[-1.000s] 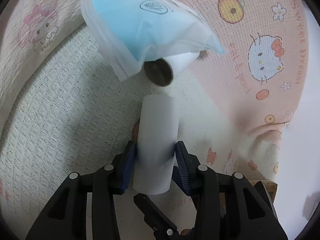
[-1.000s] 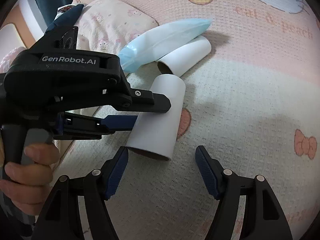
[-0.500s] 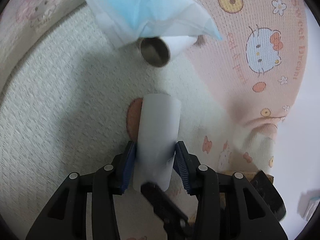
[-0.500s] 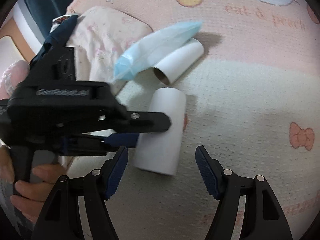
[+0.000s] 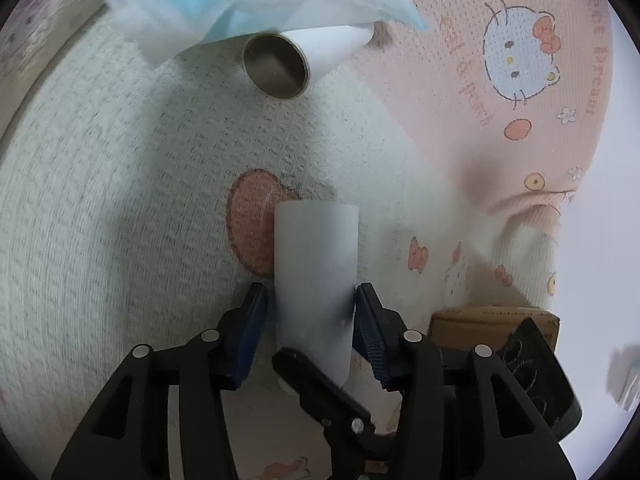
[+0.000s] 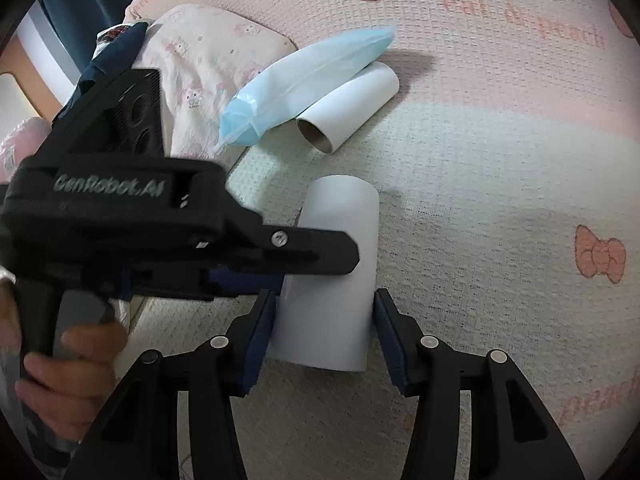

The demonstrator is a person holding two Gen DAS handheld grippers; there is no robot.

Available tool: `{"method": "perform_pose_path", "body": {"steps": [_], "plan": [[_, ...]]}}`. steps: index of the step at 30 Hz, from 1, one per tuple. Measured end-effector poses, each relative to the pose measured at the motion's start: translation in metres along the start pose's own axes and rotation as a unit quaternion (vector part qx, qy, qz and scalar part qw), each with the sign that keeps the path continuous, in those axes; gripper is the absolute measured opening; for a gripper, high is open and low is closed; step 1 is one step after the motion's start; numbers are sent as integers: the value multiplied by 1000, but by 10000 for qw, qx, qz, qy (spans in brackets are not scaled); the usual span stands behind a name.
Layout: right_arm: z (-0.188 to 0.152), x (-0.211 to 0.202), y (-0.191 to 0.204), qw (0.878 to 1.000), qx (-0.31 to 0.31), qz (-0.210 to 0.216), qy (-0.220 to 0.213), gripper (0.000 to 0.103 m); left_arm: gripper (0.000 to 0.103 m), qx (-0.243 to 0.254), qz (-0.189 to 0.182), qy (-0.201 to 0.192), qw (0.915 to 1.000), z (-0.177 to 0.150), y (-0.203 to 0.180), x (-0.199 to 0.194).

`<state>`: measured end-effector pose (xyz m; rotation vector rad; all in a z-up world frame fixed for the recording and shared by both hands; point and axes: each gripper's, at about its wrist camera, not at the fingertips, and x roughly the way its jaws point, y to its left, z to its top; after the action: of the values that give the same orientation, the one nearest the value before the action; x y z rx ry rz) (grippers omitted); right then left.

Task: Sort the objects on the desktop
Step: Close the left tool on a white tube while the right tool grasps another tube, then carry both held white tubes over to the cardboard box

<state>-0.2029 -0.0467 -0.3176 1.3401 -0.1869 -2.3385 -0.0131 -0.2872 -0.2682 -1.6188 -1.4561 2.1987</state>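
Left gripper (image 5: 314, 328): jaws have just been opening and now stand slightly off the white paper tube (image 5: 316, 276); slim gaps show on both sides in the left wrist view, so it looks like a grip being let go.
Right gripper (image 6: 324, 334): jaws have just been closing around the near end of the same tube (image 6: 332, 276); the left pad seems to touch it and the right pad stands just clear, so no firm hold yet.
Held tube: lies lengthways between both pairs of jaws, pointing away, low over the patterned blanket (image 6: 500, 184); whether it rests on the cloth I cannot tell.
Person's hand (image 6: 68, 364): wraps the left gripper's handle at the near left of the right wrist view.
Second tube (image 6: 348, 108): farther off, lying on the blanket with its brown open end facing near, well apart from the first.
Blue and white packet (image 6: 308, 80): lies slantwise on that second tube, covering its far left side.
Step in hand: apparently a handover of the tube from left to right.
Next move: judging by the gaps, the right jaws need to close fully before the left draws back; otherwise the light tube could roll or drop.
Care: the tube is thin card and would crush under a hard squeeze.
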Motion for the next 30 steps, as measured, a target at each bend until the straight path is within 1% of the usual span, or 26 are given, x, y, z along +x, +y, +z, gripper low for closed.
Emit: {"method": "perform_pose_path", "body": {"steps": [5, 9, 13, 17, 19, 20, 23, 25, 28, 29, 30], "plan": [[-2, 1, 6, 9996, -245, -148, 79, 46, 47, -44, 88, -48, 9999, 6, -1, 0], [-4, -3, 5, 9994, -211, -208, 167, 46, 47, 160, 106, -107, 9998, 1, -8, 0], [-5, -9, 8, 9984, -260, -439, 261, 46, 47, 187, -77, 5, 9998, -2, -12, 2], [-9, -28, 9, 9967, -339, -692, 269, 46, 47, 326, -281, 94, 9990, -7, -28, 2], [-10, -41, 7, 9961, -318, -799, 206, 46, 47, 578, -291, 65, 9979, -10, -44, 0], [-10, -47, 6, 9956, -322, -860, 161, 46, 47, 798, -291, 9, 9964, -12, -56, -2], [-6, -68, 1, 9947, -282, -985, 103, 46, 47, 1195, -280, -56, 9924, -17, -86, -7], [-3, -88, -4, 9945, -242, -1023, 34, 46, 47, 1391, -384, -108, 9895, -19, -101, -11], [0, -119, -7, 9922, -311, -1199, -153, 46, 47, 1756, -580, -212, 9825, -24, -133, -20], [2, -127, -8, 9912, -316, -1268, -221, 46, 47, 1847, -592, -237, 9807, -25, -140, -21], [1, -137, -8, 9901, -312, -1332, -297, 46, 47, 2019, -603, -288, 9771, -28, -152, -24]]}}
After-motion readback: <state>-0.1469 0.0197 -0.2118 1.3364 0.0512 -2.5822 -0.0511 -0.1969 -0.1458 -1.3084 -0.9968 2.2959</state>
